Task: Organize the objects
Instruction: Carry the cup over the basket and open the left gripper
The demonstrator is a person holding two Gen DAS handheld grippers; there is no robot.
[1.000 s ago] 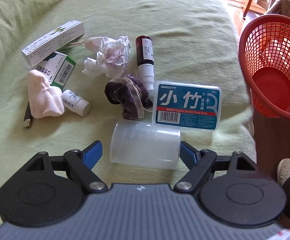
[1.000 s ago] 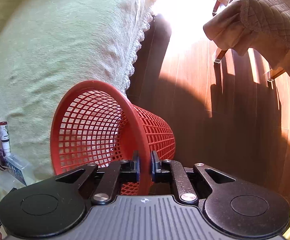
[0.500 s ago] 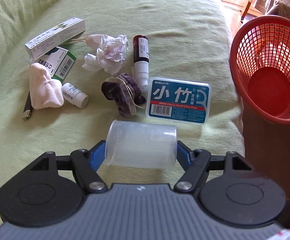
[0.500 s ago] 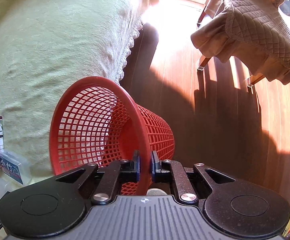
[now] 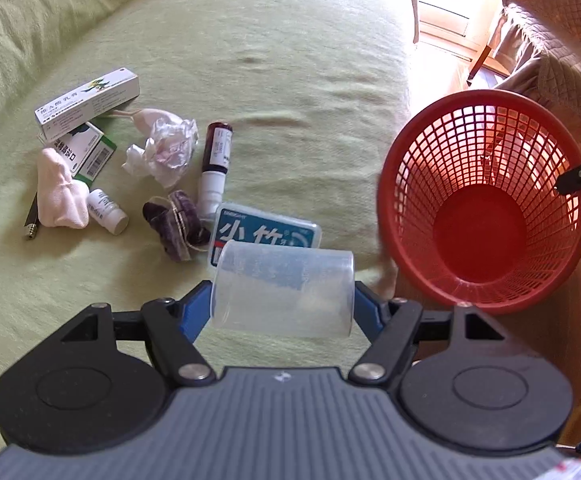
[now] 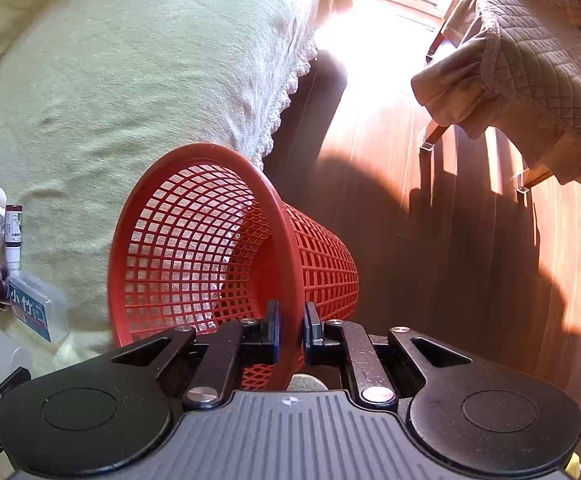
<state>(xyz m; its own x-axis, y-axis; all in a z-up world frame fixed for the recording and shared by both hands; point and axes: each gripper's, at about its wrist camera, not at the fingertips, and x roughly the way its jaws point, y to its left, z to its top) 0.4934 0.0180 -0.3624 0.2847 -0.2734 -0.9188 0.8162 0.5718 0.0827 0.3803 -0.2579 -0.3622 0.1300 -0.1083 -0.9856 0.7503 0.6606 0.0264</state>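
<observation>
My left gripper [image 5: 282, 304] is shut on a clear plastic cup [image 5: 282, 288] lying sideways between its blue pads, lifted above the green bedspread. My right gripper [image 6: 290, 330] is shut on the rim of a red mesh basket [image 6: 194, 256], which tilts with its mouth toward the bed; the basket also shows in the left wrist view [image 5: 486, 200], to the right of the cup. On the bed lie a blue floss-pick box [image 5: 266, 232], a dark spray bottle [image 5: 214, 168], a purple scrunchie [image 5: 176, 226], crumpled tissue [image 5: 166, 150], a small white bottle [image 5: 108, 212], a white sock [image 5: 60, 190] and medicine boxes [image 5: 86, 100].
The bed's lace edge [image 6: 286, 92] drops to a wooden floor [image 6: 470, 220] on the right. A chair with a quilted brown cover [image 6: 530, 60] stands beyond the basket. A dark pen [image 5: 31, 218] lies at the far left of the clutter.
My left gripper closed on the cup and lifted it off the bed, pulling back. The basket, held by my right gripper, has come closer to the bed and the cup.
</observation>
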